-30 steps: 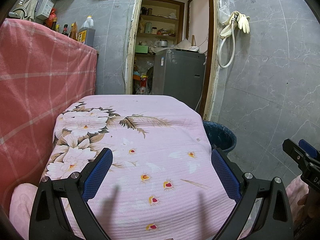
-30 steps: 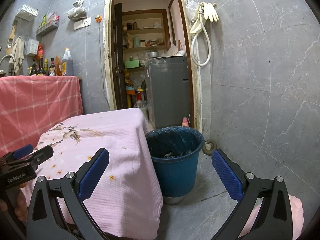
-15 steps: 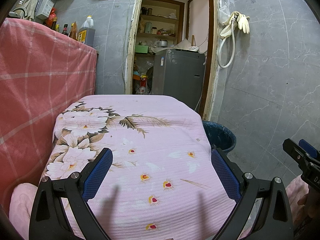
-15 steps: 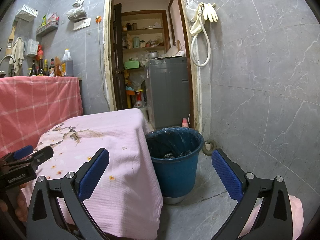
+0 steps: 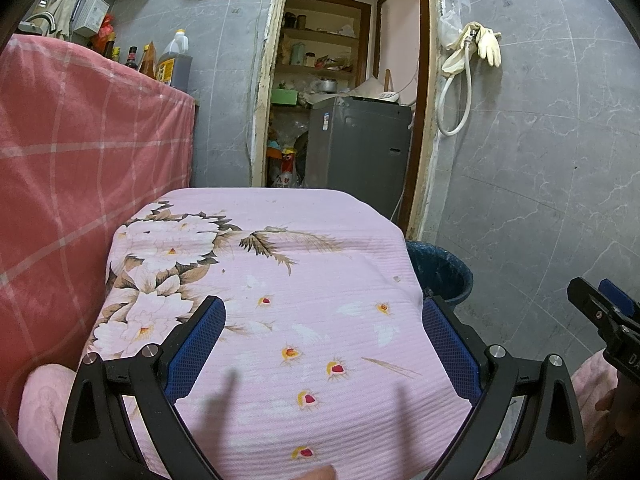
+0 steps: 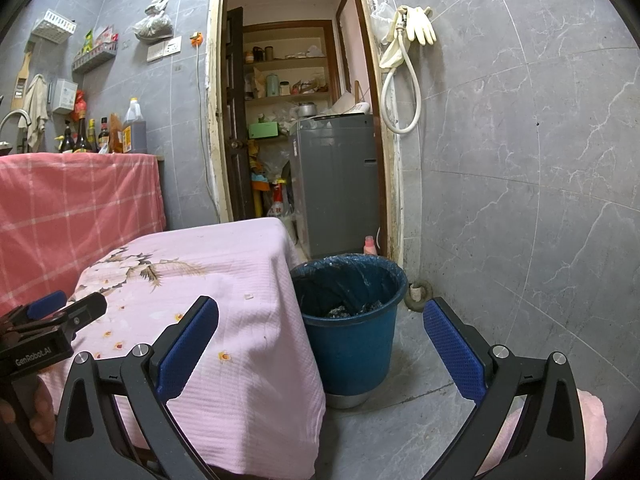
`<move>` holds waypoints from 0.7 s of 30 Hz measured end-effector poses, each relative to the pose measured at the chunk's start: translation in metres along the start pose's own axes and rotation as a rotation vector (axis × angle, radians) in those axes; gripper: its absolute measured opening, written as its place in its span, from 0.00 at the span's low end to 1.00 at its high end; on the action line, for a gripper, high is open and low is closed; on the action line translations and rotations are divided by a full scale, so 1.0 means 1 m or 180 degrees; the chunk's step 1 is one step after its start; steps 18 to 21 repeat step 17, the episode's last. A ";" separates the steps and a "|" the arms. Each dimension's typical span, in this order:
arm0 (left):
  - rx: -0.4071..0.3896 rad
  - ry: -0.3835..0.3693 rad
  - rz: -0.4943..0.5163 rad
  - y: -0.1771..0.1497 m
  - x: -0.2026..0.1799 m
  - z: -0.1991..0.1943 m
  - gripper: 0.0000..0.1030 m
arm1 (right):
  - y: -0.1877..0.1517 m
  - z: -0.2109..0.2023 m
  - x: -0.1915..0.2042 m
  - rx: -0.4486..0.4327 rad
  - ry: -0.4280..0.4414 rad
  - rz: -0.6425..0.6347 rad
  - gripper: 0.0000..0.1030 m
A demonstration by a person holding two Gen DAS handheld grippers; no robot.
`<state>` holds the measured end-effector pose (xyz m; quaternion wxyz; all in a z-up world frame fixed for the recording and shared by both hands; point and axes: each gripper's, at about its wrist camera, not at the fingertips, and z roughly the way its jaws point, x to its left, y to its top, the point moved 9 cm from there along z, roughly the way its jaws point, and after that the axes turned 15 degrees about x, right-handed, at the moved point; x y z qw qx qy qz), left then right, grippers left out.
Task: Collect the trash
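"GenRobot.AI" label on left gripper (image 6: 52, 320); blue bin (image 6: 352, 320) beside table (image 6: 224, 280).

Table (image 5: 280, 280) in foreground, cloth-draped; small scrap (image 6: 249, 296) on cloth near right edge. Bucket (image 6: 352, 332) on floor just beside table's right edge, toward far right corner; dark trash (image 6: 348, 311) in bucket bottom. Covered counter (image 5: 80, 152) left of table, bottles (image 5: 168, 64) on top at its far end. Doorway behind table's far edge; washing machine (image 6: 336, 184) inside doorway, shelves (image 6: 288, 80) behind it. Hose and gloves (image 6: 404, 52) on wall right of doorway, above bucket.
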<state>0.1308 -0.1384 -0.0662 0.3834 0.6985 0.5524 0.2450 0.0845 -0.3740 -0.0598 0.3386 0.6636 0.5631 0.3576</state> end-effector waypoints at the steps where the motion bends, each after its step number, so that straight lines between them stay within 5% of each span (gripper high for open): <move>1: -0.0005 0.0004 -0.0004 0.000 0.000 0.000 0.94 | 0.000 0.000 0.000 0.0003 0.0001 -0.0001 1.00; 21: 0.0004 0.0046 0.0008 -0.002 -0.006 -0.001 0.94 | -0.001 0.000 0.001 -0.0002 -0.0002 0.0000 1.00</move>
